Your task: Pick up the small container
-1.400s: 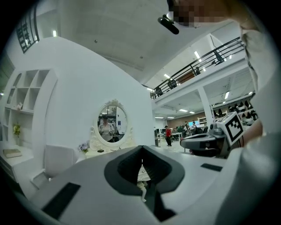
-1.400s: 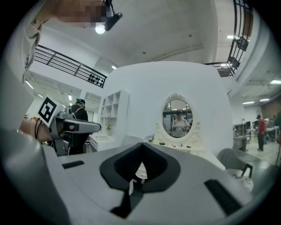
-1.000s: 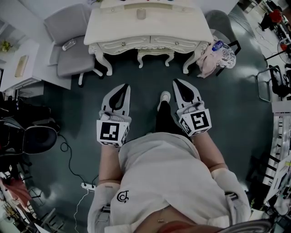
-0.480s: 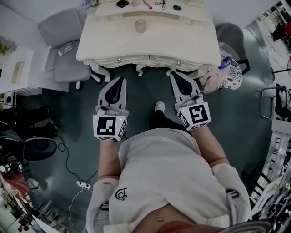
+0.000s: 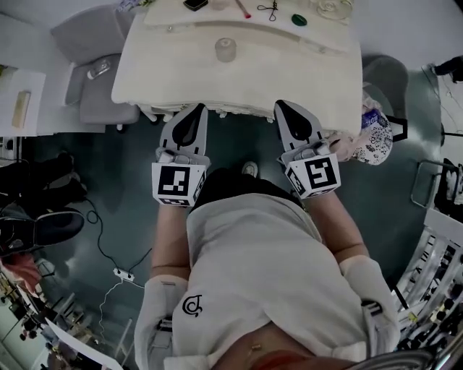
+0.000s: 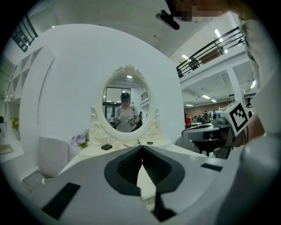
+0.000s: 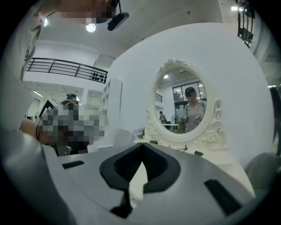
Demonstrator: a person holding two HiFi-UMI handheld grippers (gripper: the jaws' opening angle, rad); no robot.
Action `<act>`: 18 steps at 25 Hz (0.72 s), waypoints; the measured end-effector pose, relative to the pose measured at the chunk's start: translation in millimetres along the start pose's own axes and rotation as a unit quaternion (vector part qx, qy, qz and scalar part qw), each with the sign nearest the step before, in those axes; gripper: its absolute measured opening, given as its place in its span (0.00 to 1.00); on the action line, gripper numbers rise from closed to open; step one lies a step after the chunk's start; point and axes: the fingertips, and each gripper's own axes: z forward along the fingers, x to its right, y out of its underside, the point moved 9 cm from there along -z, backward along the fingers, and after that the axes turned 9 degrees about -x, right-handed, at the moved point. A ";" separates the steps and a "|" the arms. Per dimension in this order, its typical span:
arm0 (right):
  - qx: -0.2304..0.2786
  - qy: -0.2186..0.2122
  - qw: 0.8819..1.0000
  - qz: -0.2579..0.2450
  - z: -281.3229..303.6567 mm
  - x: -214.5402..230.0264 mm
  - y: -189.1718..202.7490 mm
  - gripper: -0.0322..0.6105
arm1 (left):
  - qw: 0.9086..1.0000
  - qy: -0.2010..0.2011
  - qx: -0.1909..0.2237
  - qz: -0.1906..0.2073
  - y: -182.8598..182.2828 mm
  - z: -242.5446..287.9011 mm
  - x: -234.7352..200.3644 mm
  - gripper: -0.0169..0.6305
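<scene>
The small container [image 5: 226, 49], a pale translucent cylinder, stands alone on the cream dressing table [image 5: 289, 72], in the middle of its front half. My left gripper [image 5: 198, 108] is shut and empty, its tip at the table's front edge, below and left of the container. My right gripper [image 5: 281, 105] is also shut with nothing in it, at the same edge to the right. In the left gripper view my jaws [image 6: 142, 148] meet at the tip; in the right gripper view the jaws [image 7: 141, 145] meet too. Neither gripper view shows the container.
At the table's back lie a black item [image 5: 194, 4], scissors [image 5: 269, 9], a green lid [image 5: 299, 19] and a glass dish [image 5: 329, 7]. An oval mirror [image 6: 126, 110] stands behind. A grey chair [image 5: 90, 101] is at the left, a floral bag [image 5: 376, 130] at the right.
The person has stepped toward the table. Both grippers, still shut, went from over the floor to the table's front edge, and the container is nearer.
</scene>
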 end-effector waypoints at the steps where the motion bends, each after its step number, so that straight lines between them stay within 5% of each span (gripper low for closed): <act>1: -0.004 -0.004 1.000 -0.001 8.3 3.9 0.2 0.06 | 1.000 0.003 -0.002 -0.004 1.6 9.2 -3.8 0.05; 6: -0.011 -0.014 1.000 -0.011 50.0 14.4 8.7 0.06 | 0.999 0.024 -0.018 -0.021 15.7 52.4 -31.6 0.05; 18: -0.023 -0.002 1.000 0.001 147.1 46.0 28.7 0.06 | 0.992 0.113 -0.042 0.021 46.4 173.0 -95.6 0.07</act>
